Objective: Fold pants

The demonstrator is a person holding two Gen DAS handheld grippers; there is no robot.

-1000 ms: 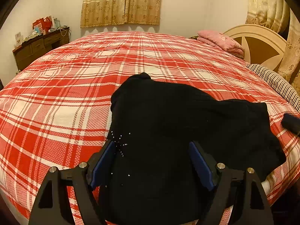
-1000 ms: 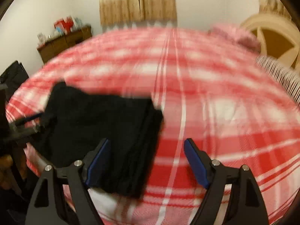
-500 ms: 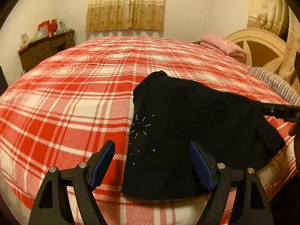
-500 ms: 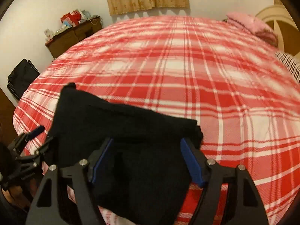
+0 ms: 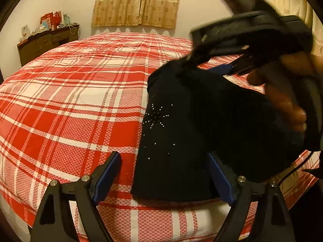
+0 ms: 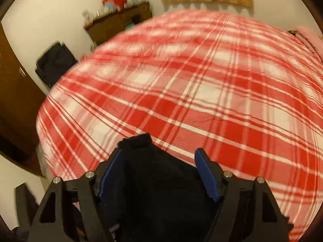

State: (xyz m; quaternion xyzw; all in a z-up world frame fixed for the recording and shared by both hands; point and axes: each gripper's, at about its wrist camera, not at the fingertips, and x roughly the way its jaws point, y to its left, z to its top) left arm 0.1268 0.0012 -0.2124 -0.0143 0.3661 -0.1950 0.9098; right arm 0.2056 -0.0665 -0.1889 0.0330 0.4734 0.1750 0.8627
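right hand-held gripper (image 6: 159,171) swung over pants (image 5: 201,125), closing | left hand-held gripper (image 5: 163,178) spread

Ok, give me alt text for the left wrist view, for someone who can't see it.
Black pants with a beaded starburst lie folded on a red-and-white plaid bed. The left hand-held gripper hovers open over their near edge, while the right hand-held gripper, blurred, reaches onto their far corner from the upper right.

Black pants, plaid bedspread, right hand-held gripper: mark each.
Black pants (image 5: 181,133), left wrist view, fabric beside the stud pattern.
Plaid bedspread (image 5: 80,100), left wrist view, bare checked area.
Right hand-held gripper (image 6: 159,173), right wrist view, midway between fingertips.
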